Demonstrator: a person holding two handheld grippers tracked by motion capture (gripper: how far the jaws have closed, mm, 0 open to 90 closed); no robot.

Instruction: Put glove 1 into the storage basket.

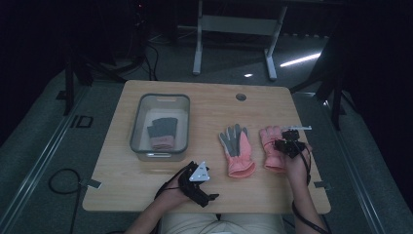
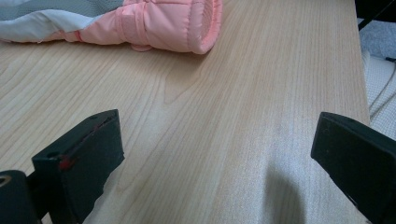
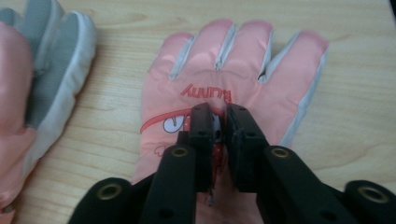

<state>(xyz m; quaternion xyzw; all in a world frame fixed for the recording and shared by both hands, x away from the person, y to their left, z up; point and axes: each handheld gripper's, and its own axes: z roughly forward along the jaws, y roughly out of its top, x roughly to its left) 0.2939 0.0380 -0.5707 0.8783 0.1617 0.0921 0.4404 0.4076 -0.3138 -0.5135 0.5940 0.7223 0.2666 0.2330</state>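
I see bare table ahead of the two gloves. The bin blocks the left side. Only a narrow strip separates the left glove from the right glove.

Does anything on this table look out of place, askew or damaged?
Nothing is damaged or spilled. One oddity: the two pink gloves lie opposite ways up, the left glove grey palm up, the right glove printed back up, with the right gripper pinching its fabric. Another glove lies in the grey bin.
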